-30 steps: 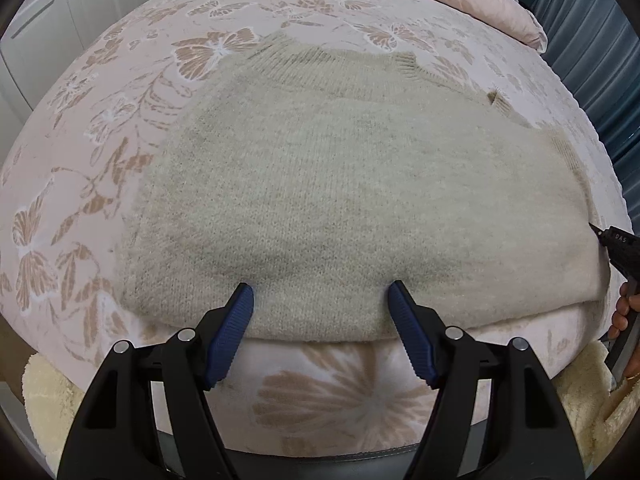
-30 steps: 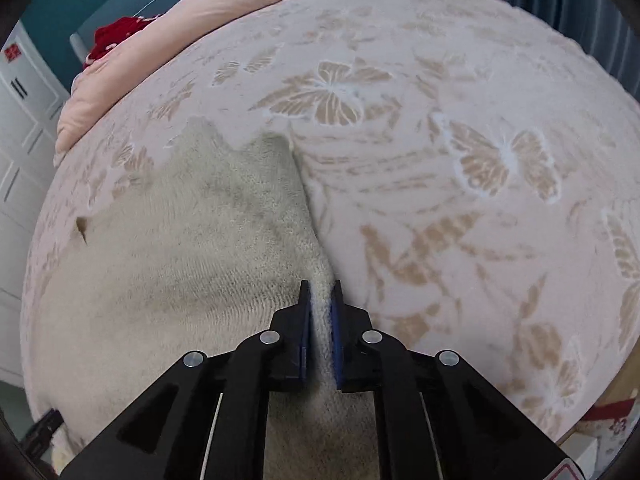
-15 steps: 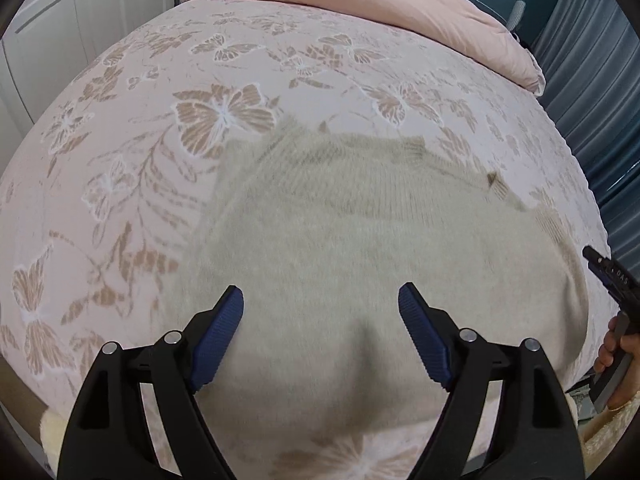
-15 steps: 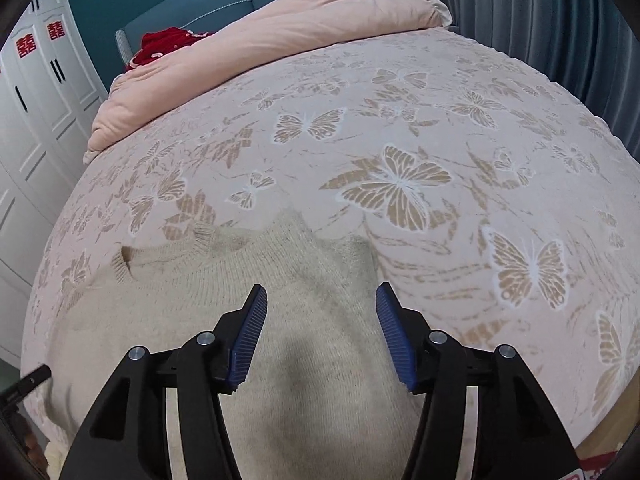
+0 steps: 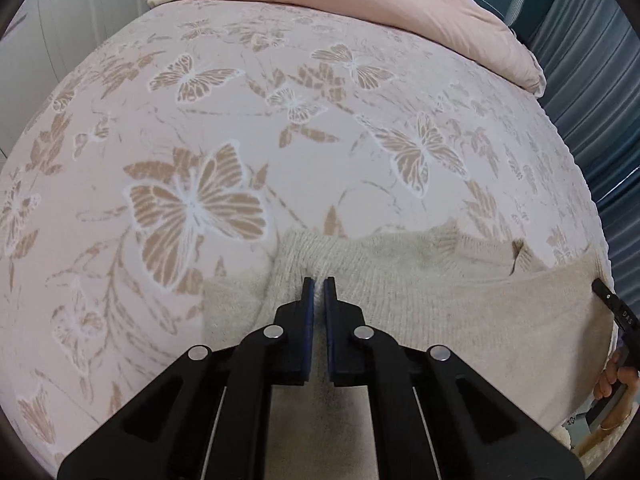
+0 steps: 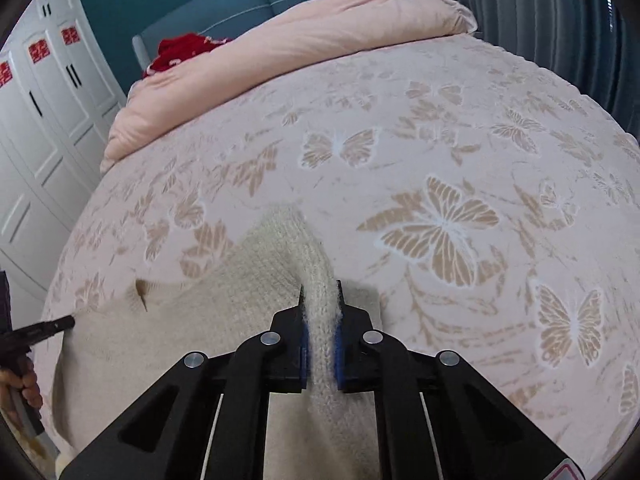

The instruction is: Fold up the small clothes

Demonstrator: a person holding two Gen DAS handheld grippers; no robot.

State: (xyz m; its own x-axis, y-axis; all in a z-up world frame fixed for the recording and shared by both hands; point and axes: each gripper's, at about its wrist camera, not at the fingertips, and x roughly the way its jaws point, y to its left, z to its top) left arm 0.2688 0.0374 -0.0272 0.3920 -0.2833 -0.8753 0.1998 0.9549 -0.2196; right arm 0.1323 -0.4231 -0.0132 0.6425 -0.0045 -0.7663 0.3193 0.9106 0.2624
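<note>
A cream knit sweater (image 5: pixel 440 300) lies flat on the butterfly-print bedspread (image 5: pixel 280 120), its neck opening toward the far side. My left gripper (image 5: pixel 319 286) is shut on a thin pinch of knit at the sweater's far left corner. In the right wrist view the sweater (image 6: pixel 200 340) fills the lower left. My right gripper (image 6: pixel 320 292) has its jaws closing, and the pads press on a thick ridge of knit at the far right corner. Each view shows the other gripper's tip at its edge.
A rolled pink duvet (image 6: pixel 300 40) lies across the head of the bed, with something red (image 6: pixel 180 50) behind it. White wardrobe doors (image 6: pixel 48 120) stand on the left and a grey-blue curtain (image 6: pixel 540 20) on the right. A person's hand (image 5: pixel 612 380) holds the right gripper.
Both grippers travelled from the sweater's near edge to its far edge. The left one was open and has closed on the knit. The right one let go, opened, then closed on the far corner.
</note>
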